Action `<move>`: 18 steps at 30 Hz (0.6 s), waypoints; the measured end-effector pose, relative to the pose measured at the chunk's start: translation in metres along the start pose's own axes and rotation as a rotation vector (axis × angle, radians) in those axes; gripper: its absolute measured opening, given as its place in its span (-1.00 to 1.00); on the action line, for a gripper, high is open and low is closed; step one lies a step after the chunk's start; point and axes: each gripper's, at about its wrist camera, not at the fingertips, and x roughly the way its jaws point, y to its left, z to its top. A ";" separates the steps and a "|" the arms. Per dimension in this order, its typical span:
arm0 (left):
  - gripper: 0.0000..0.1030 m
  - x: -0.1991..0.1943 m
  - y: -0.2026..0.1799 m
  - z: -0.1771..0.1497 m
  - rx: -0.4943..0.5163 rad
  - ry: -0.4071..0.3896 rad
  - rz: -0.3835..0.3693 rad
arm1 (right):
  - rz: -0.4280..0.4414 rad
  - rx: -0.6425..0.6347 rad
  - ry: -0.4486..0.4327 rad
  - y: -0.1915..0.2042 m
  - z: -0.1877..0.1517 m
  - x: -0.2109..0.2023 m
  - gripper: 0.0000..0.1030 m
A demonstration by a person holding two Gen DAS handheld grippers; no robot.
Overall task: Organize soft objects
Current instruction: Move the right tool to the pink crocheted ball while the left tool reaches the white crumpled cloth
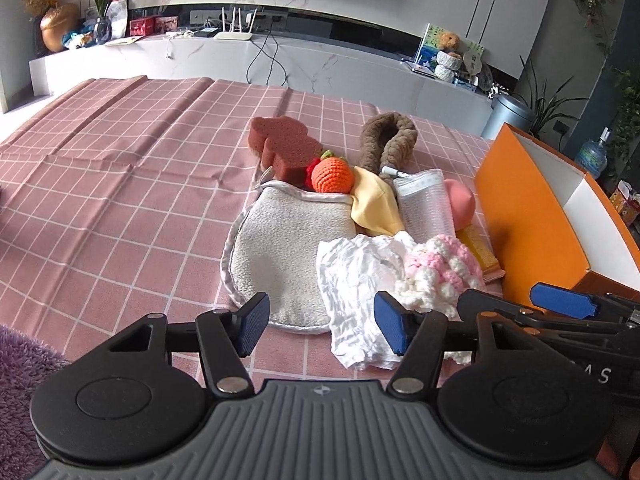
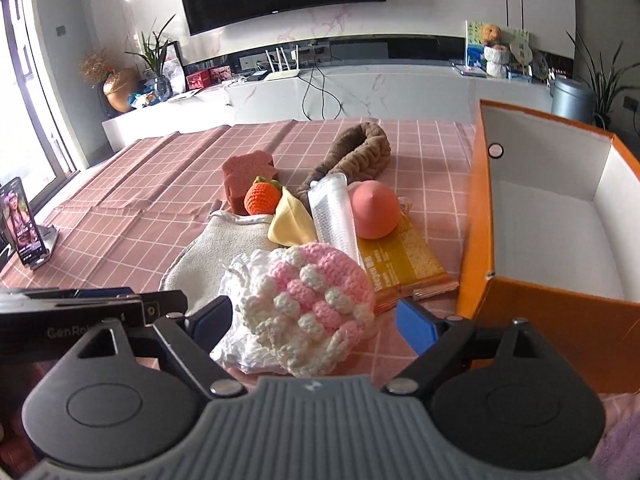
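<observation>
A pile of soft things lies on the pink checked tablecloth (image 1: pixel 120 200): a beige bath mitt (image 1: pixel 280 248), crumpled white tissue (image 1: pixel 356 288), a pink-and-white crochet piece (image 2: pixel 316 296), an orange crochet fruit (image 1: pixel 333 175), a brown sponge (image 1: pixel 280 144), a yellow cloth (image 1: pixel 374 204), a brown headband (image 1: pixel 386 140), a pink ball (image 2: pixel 374 210). My left gripper (image 1: pixel 322 326) is open over the near edge of the mitt and tissue. My right gripper (image 2: pixel 316 320) is open with the crochet piece between its fingers, not clamped. The orange box (image 2: pixel 552 208) stands open and empty at the right.
A clear ribbed tube (image 2: pixel 334 212) and a yellow sponge pack (image 2: pixel 404 264) lie in the pile. A phone on a stand (image 2: pixel 22 220) is at the table's left. A purple fluffy fabric (image 1: pixel 20 368) is at the near left. A TV console is behind.
</observation>
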 end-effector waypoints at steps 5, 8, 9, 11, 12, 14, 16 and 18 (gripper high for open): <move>0.36 0.019 0.006 0.002 0.002 0.017 0.026 | -0.035 0.041 0.027 0.001 0.004 0.022 0.85; 0.36 0.028 0.011 0.003 -0.019 0.037 0.034 | -0.033 0.062 0.051 0.000 0.005 0.036 0.87; 0.36 0.030 0.012 0.002 -0.022 0.038 0.037 | -0.032 0.074 0.062 -0.001 0.006 0.040 0.88; 0.36 0.035 0.016 0.003 -0.026 0.041 0.051 | -0.019 0.090 0.081 0.000 0.006 0.047 0.88; 0.36 0.037 0.017 0.003 -0.030 0.046 0.056 | -0.023 0.082 0.082 0.002 0.006 0.050 0.88; 0.36 0.039 0.019 0.002 -0.039 0.059 0.046 | -0.038 0.055 0.079 0.006 0.005 0.054 0.80; 0.36 0.040 0.020 0.002 -0.035 0.060 0.044 | -0.042 0.042 0.073 0.007 0.005 0.052 0.62; 0.36 0.040 0.018 0.001 -0.028 0.057 0.043 | -0.048 0.025 0.062 0.009 0.005 0.049 0.48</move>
